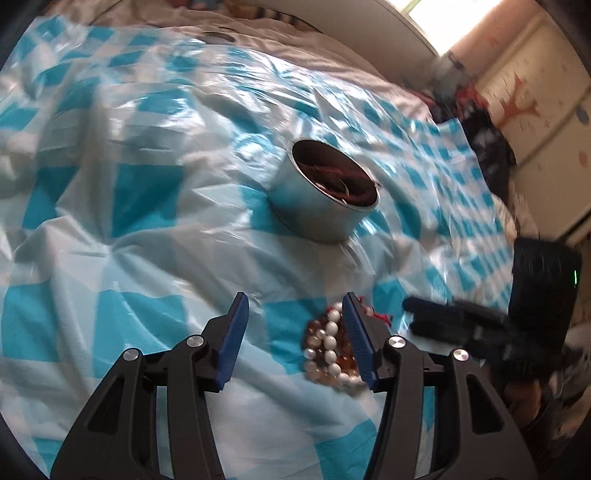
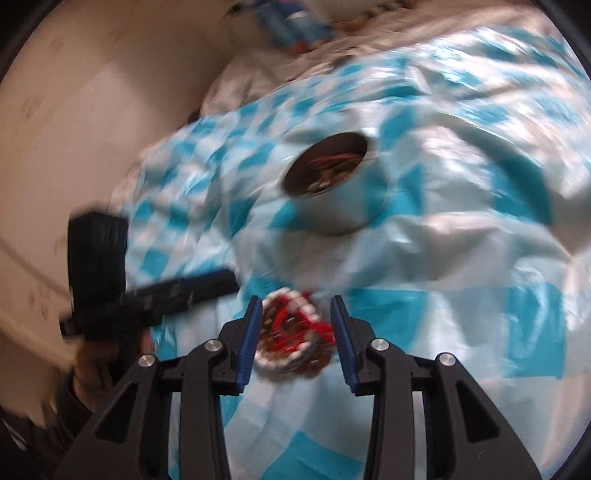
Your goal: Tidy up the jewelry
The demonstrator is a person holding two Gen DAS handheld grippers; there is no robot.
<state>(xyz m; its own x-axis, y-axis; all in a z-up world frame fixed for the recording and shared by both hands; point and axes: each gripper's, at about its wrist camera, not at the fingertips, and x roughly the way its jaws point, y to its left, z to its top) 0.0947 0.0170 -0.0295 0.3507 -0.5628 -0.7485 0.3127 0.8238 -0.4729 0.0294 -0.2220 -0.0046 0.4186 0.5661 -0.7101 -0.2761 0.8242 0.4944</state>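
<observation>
Jewelry pile [image 2: 291,332], beads and red cord, is lying on the checked sheet [image 2: 461,258] near the tin [image 2: 332,184]; my right gripper [image 2: 295,314] is straddling it wide, my left gripper [image 1: 295,314] also gaping empty beside it.

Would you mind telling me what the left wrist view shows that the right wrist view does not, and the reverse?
Only the left wrist view shows the cabinet with a tree decal and the bright window. Only the right wrist view shows the plain beige wall and the red cord clearly among the beads. Both show the metal tin holding jewelry, the bead bracelet pile, the blue checked cloth, and both grippers open: left gripper and right gripper.
</observation>
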